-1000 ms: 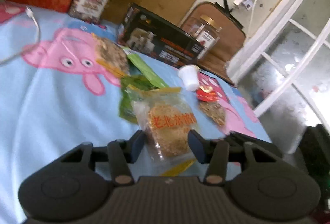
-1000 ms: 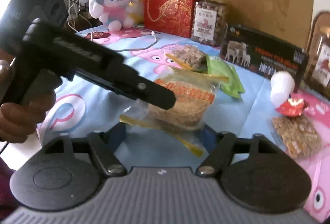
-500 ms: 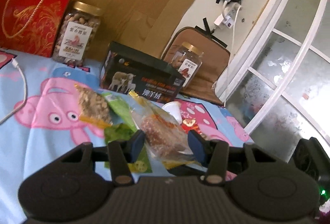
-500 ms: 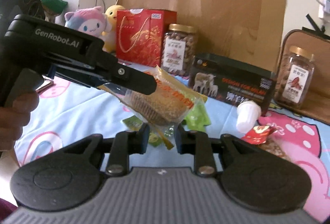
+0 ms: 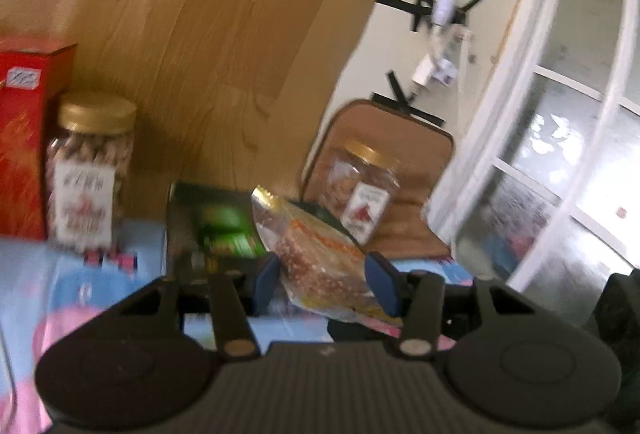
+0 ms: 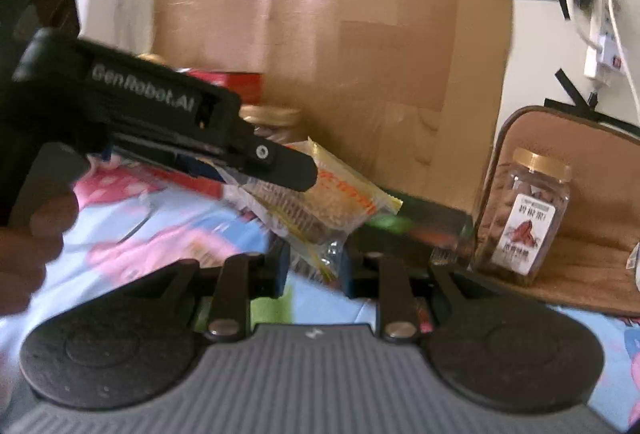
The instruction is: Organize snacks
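A clear snack bag (image 5: 316, 254) of brown crisp cakes with yellow edges hangs tilted in the air above the blue cartoon sheet (image 5: 100, 286). My left gripper (image 5: 324, 286) is shut on the bag's sides, blue pads pressing it. In the right wrist view the same snack bag (image 6: 340, 202) sticks out of the left gripper (image 6: 296, 174), which enters from the left in a person's hand (image 6: 24, 234). My right gripper (image 6: 314, 270) is shut on the bag's lower crumpled end. Both views are blurred by motion.
A black box (image 5: 216, 230) lies just behind the bag. Two gold-lidded jars (image 5: 90, 170) (image 5: 364, 186) stand by it, and a red gift box (image 5: 24, 138) is at far left. A brown cushion (image 6: 560, 162) and cardboard (image 6: 340, 54) lean on the wall.
Both grippers have risen with the bag, lifting it off the sheet. The right jaws have closed from wide onto the bag's lower end. The other packets have dropped out of view.
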`<action>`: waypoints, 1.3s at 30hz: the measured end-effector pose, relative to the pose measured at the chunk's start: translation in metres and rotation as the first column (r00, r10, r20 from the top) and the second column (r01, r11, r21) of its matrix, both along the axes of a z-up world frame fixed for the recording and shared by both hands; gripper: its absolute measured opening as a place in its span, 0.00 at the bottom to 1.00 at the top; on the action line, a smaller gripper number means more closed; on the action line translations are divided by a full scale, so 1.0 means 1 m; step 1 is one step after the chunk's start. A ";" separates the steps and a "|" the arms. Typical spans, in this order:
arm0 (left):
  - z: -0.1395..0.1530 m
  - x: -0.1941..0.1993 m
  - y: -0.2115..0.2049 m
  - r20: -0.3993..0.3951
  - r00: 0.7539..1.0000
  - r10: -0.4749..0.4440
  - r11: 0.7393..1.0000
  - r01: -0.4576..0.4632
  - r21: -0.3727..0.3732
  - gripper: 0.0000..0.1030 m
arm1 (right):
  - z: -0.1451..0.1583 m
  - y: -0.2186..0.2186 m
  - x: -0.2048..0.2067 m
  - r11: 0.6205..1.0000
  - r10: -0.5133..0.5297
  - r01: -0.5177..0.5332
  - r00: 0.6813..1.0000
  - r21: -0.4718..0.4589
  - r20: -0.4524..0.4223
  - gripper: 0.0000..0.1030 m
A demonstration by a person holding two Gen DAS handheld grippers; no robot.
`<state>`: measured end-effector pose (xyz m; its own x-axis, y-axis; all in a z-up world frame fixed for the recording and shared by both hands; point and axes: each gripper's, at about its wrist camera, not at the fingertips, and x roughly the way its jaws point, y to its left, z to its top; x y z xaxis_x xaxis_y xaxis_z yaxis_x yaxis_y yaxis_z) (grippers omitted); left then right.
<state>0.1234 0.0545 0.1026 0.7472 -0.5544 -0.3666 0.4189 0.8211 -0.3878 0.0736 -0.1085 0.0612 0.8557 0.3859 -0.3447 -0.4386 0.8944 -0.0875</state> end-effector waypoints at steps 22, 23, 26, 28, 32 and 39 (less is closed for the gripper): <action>-0.061 -0.089 0.029 0.046 0.994 0.096 0.993 -0.099 0.070 0.50 | -0.036 -0.027 -0.022 0.973 0.008 0.050 0.968 0.226 -0.252 0.33; -0.063 -0.098 0.035 0.057 0.992 0.112 0.990 -0.117 0.085 0.51 | -0.039 -0.023 -0.029 0.974 0.017 0.044 0.965 0.223 -0.263 0.35; -0.069 -0.116 0.055 0.059 0.985 0.162 0.983 -0.167 0.080 0.52 | -0.047 -0.012 -0.043 0.979 0.030 0.029 0.958 0.202 -0.284 0.49; -0.075 -0.119 0.068 0.043 0.978 0.206 0.976 -0.209 0.070 0.52 | -0.053 -0.005 -0.047 0.980 0.035 0.026 0.952 0.195 -0.303 0.55; -0.086 -0.117 0.081 0.030 0.961 0.276 0.956 -0.278 0.098 0.52 | -0.056 0.008 -0.047 0.982 0.027 0.038 0.941 0.184 -0.338 0.70; -0.092 -0.114 0.098 0.002 0.957 0.291 0.957 -0.291 0.005 0.52 | -0.060 0.026 -0.051 0.992 -0.004 0.047 0.939 0.116 -0.345 0.83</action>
